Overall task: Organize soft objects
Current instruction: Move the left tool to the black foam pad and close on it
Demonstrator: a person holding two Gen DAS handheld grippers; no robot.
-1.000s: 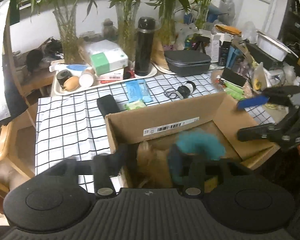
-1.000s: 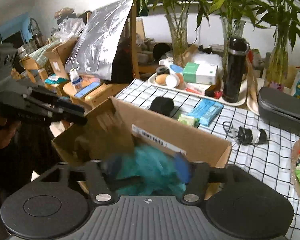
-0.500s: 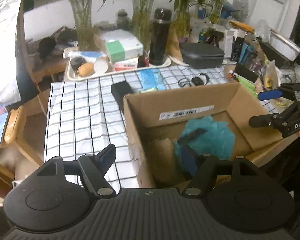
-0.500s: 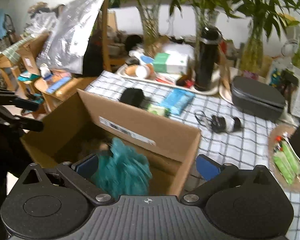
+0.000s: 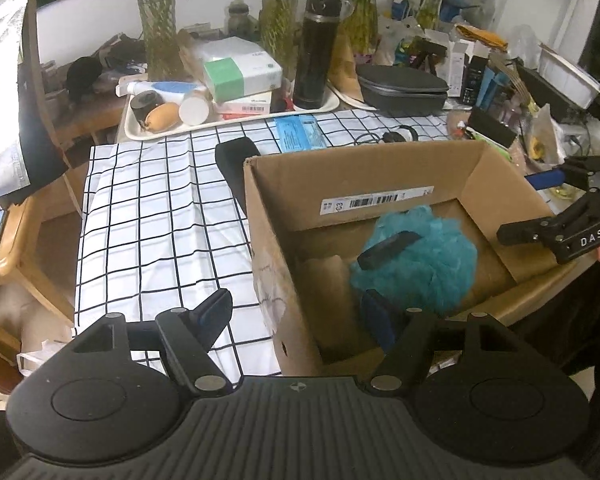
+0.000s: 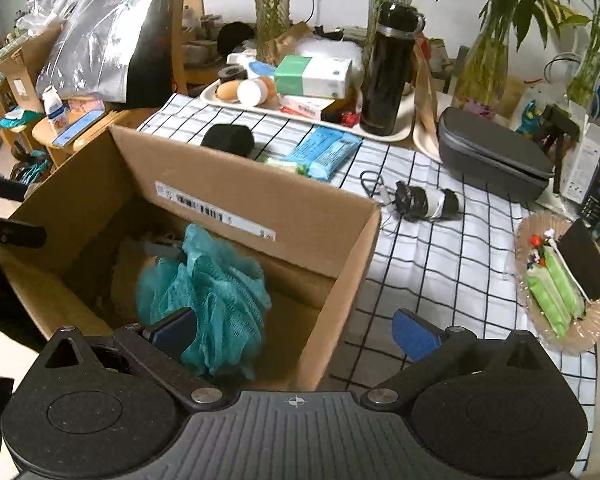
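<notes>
With both our left gripper (image 5: 296,320) and right gripper (image 6: 296,330) spread wide and empty, the teal bath pouf (image 6: 212,296) lies inside the cardboard box (image 6: 260,204), so next we likely seek another soft item.

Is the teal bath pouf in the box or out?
In. The teal bath pouf lies on the floor of the open cardboard box, no gripper holding it.
</notes>
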